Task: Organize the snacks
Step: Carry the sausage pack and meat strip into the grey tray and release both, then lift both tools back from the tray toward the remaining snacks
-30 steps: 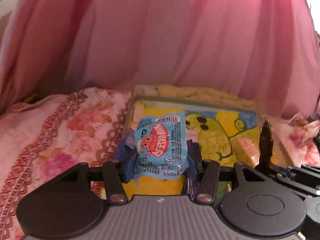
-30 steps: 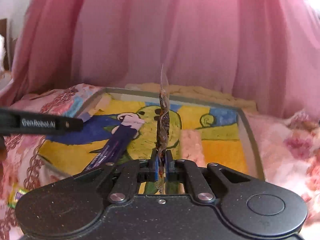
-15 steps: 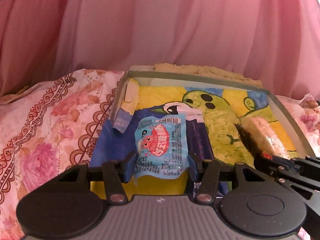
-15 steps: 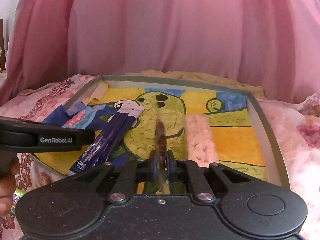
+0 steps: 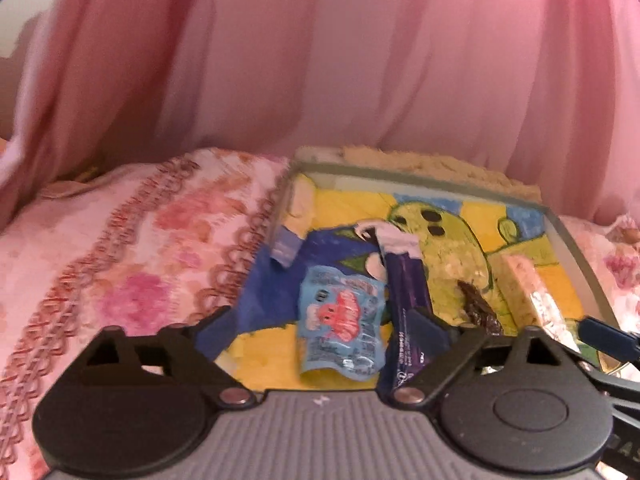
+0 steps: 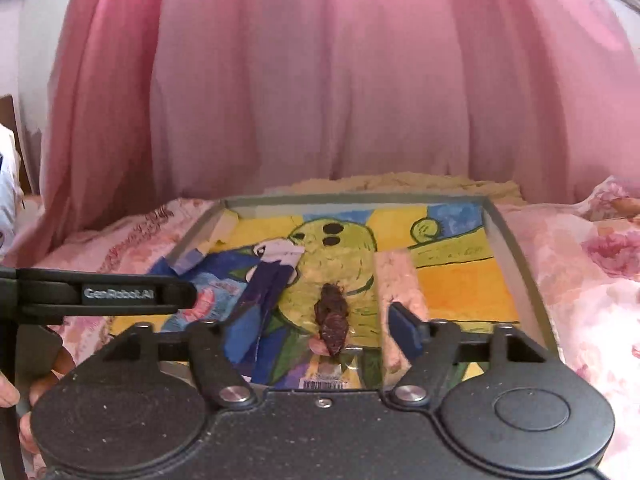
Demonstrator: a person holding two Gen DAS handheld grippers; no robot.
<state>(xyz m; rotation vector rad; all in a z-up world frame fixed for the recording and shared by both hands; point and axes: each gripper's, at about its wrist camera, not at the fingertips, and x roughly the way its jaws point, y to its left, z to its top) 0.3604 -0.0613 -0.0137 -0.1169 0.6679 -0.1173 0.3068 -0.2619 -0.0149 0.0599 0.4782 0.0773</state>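
Note:
A shallow tray with a painted green bird on its floor lies on a floral cloth. My left gripper is open, and a light blue snack packet lies flat on the tray floor between its fingers. Beside it rest a purple stick packet, a dark snack in clear wrap and a pale cracker packet. My right gripper is open too, with the dark snack lying loose on the tray between its fingers.
Pink curtains hang close behind the tray. Pink floral cloth spreads on both sides. The left gripper's body crosses the left of the right wrist view, with a person's hand below it.
Both grippers have opened. The blue packet has left the left gripper and the dark snack has left the right one; both now lie in the tray.

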